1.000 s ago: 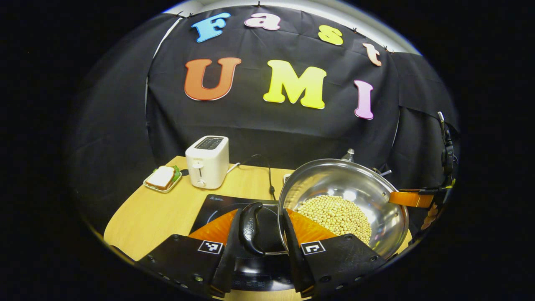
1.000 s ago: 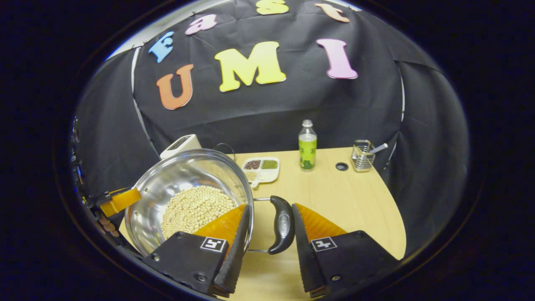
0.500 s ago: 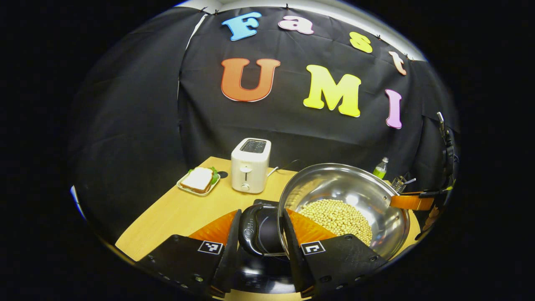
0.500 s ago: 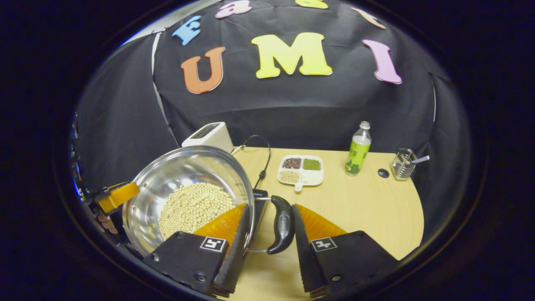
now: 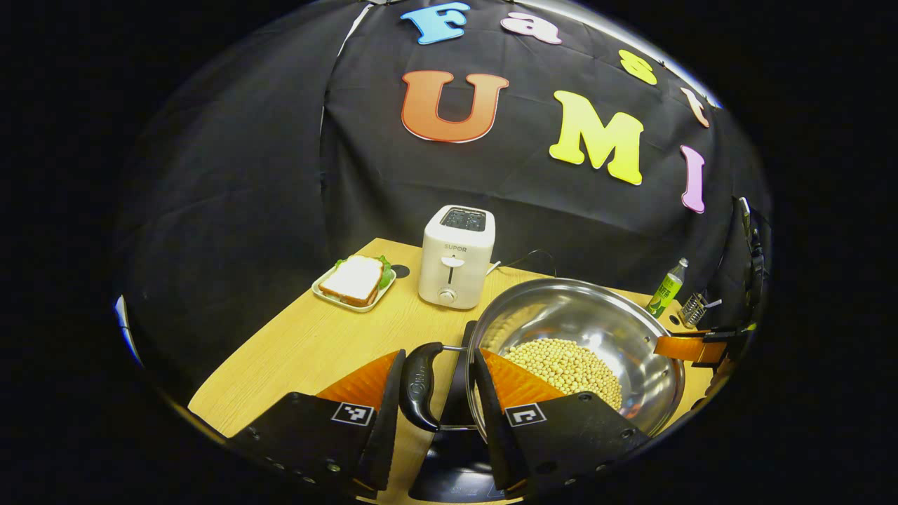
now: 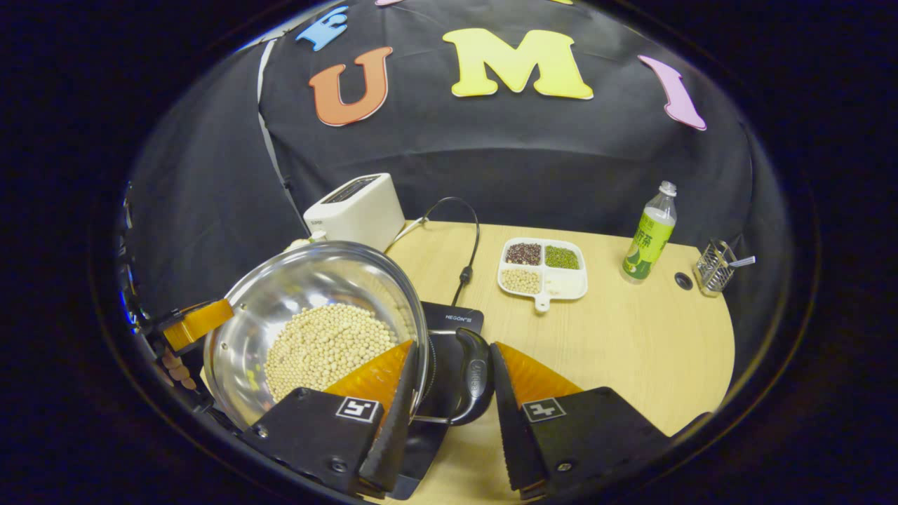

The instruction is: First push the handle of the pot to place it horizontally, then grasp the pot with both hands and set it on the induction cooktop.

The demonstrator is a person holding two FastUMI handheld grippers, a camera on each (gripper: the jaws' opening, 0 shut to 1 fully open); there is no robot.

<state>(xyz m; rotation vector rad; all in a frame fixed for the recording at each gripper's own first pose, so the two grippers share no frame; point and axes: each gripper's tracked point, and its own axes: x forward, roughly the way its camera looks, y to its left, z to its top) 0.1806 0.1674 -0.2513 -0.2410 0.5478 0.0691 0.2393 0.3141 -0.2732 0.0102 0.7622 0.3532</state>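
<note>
Since a second ago we have carried the pot [image 5: 575, 344] sideways: the toaster [image 5: 456, 256] and sandwich plate [image 5: 354, 280] have slid toward the middle of the left gripper view, and the induction cooktop [image 6: 449, 337] now shows under the pot in the right gripper view. Our left gripper [image 5: 436, 414] clamps one side handle [image 5: 419, 384], our right gripper [image 6: 445, 414] the other handle [image 6: 475, 375]. The pot of soybeans [image 6: 323, 347] seems just above the cooktop; lowering, centring and releasing remain.

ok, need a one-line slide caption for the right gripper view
Right gripper grips a side handle of the bean-filled pot above the cooktop; toaster, divided dish and bottle behind.
</note>
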